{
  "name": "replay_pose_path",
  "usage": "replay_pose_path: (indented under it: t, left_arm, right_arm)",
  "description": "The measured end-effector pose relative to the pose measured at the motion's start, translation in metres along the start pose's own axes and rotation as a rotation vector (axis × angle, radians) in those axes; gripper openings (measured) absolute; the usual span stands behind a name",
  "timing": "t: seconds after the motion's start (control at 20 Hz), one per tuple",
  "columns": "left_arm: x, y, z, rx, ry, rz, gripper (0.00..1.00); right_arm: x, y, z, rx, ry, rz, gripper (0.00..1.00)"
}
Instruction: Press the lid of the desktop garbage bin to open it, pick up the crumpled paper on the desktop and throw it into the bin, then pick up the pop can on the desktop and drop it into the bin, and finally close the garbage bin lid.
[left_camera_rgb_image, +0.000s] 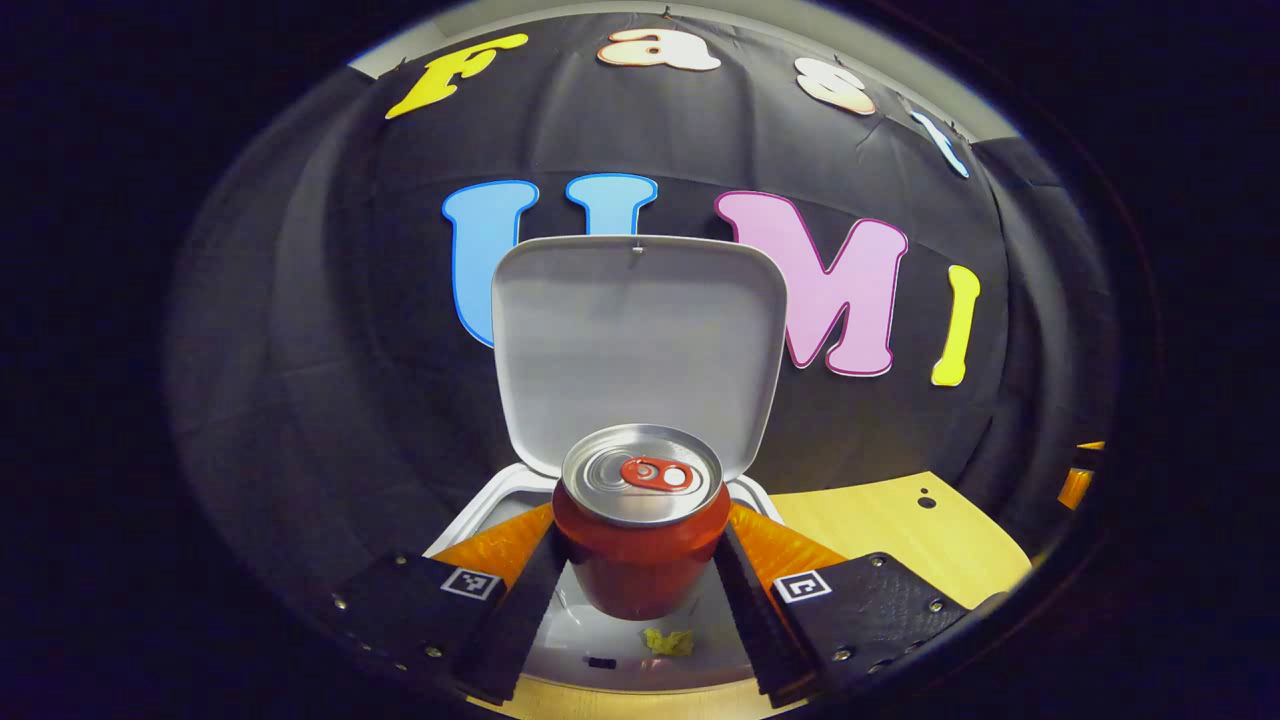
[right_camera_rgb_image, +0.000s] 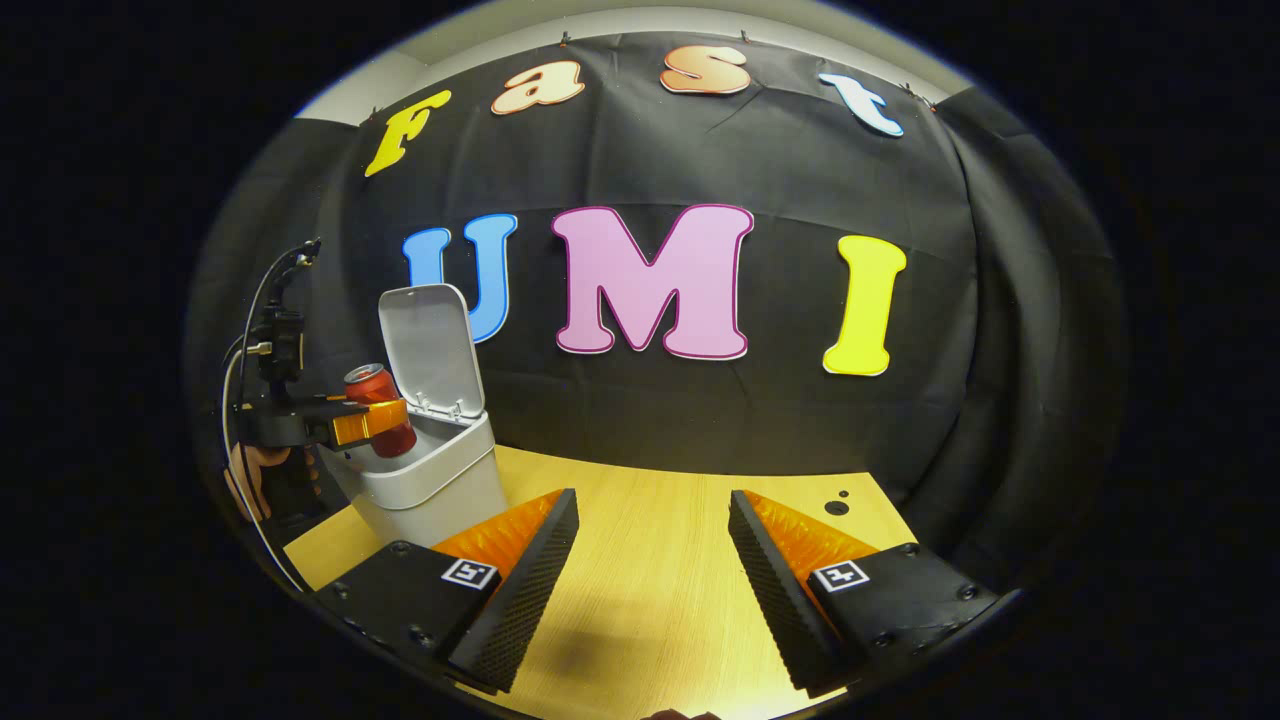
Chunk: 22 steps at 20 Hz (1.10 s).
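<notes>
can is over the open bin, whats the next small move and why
Probably open the left gripper and let the pop can drop. It hangs upright over the bin, whose lid stands open, with the crumpled paper already inside.

Red pop can (left_camera_rgb_image: 640, 570) with silver top and red tab, white bin (right_camera_rgb_image: 430, 490) with pale grey lid (left_camera_rgb_image: 637, 345), yellow crumpled paper (left_camera_rgb_image: 668, 641), light wood-grain worktop (right_camera_rgb_image: 650, 580)

A staged recording booth, not a lived-in room

Black cloth wall (right_camera_rgb_image: 700, 420) hangs draped from nine to three o'clock behind a bare pale wooden bench (right_camera_rgb_image: 650, 560) carrying one small desktop bin (right_camera_rgb_image: 430, 480).
</notes>
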<state>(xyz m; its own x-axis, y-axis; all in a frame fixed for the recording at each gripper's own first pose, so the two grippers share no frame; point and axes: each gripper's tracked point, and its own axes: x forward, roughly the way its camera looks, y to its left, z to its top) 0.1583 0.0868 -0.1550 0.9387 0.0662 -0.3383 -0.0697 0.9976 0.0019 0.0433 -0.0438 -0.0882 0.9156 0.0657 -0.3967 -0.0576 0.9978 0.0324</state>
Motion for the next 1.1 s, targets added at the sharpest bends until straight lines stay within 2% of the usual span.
replay_pose_path:
  t: [0.25,0.35,0.5,0.6,0.75,1.1]
  left_arm:
    - [0.002,-0.002,-0.005,0.008,0.002,-0.001,0.87]
    - [0.004,0.005,-0.006,0.027,-0.001,0.033,0.87]
    - [0.0,0.001,-0.003,0.026,-0.015,0.009,0.87]
    - [0.0,0.001,-0.004,0.043,-0.015,0.011,0.95]
    - [-0.005,0.002,-0.005,0.076,-0.001,0.011,0.95]
    - [-0.022,0.001,0.063,0.14,-0.085,0.021,0.95]
  right_arm:
    - [-0.005,0.001,0.0,-0.002,0.012,-0.013,0.98]
    - [-0.005,0.001,0.002,-0.011,0.008,-0.017,0.98]
    - [-0.007,0.001,0.007,-0.021,-0.006,-0.022,0.98]
    - [-0.009,0.001,0.008,-0.022,-0.012,-0.024,0.98]
    - [-0.011,0.001,0.008,-0.024,-0.01,-0.026,0.98]
    - [-0.006,-0.004,0.012,-0.013,-0.018,-0.039,0.98]
